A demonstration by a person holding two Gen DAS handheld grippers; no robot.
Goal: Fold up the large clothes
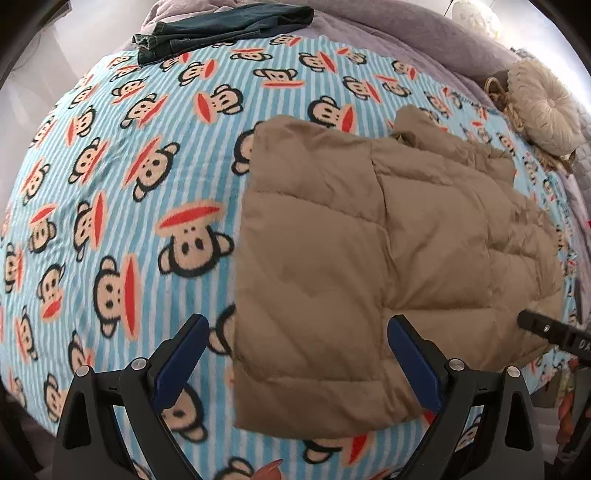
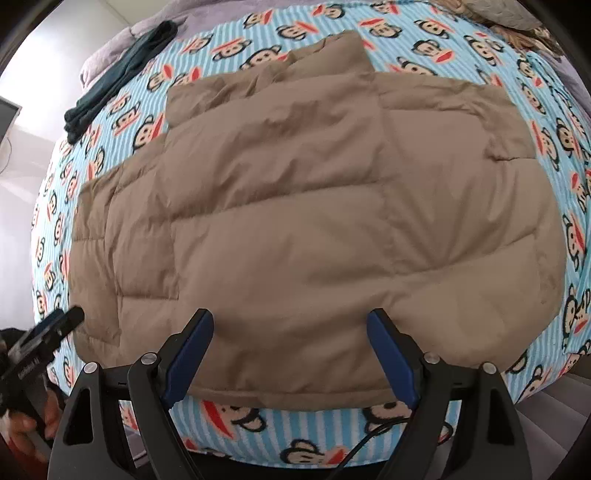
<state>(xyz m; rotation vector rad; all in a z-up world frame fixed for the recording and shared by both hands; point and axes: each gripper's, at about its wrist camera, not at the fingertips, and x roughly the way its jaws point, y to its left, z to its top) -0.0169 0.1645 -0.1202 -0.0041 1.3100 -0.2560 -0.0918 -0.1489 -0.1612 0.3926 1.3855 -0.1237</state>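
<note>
While lying flat on the monkey-print blanket (image 2: 436, 62), tan quilted jacket (image 2: 295, 221) already narrowed to a rough rectangle, sleeves apparently tucked in over the body, collar end bunched at the far side; judged partly folded, with a fold of the near hem toward the collar likely left

Left gripper (image 1: 295, 363) above the jacket's near left corner, fingers spread wide, nothing pinched; right gripper (image 2: 291, 356) over the near hem, fingers likewise spread, hem edge between them but not squeezed

Puffy, stitched into broad padded panels, matte shell with soft creases, likely springy and prone to reopening once let go; fleece blanket fuzzy, striped blue and white; dark folded garment (image 1: 221, 31) at the far edge, round pleated cushion (image 1: 543, 107) at the far right
</note>
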